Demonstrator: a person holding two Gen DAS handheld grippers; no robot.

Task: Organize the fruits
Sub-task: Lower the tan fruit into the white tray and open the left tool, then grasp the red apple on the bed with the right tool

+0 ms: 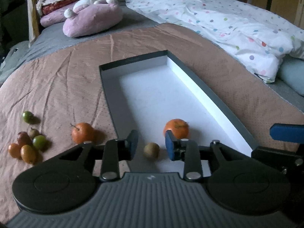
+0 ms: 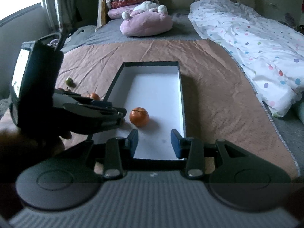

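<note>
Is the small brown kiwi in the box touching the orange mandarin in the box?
Apart. The left wrist view shows white floor of the box between the small brown kiwi and the orange mandarin.

Readable text: none in either view.
Box (image 2: 181,87): no print or label legible on walls or floor.
Bedding (image 1: 228,24): coloured dots only, no lettering.
Gripper bodies: small pale mark, too blurred to read.

Box (image 1: 199,87) far half free; orange (image 1: 176,128) blocks near end
</note>
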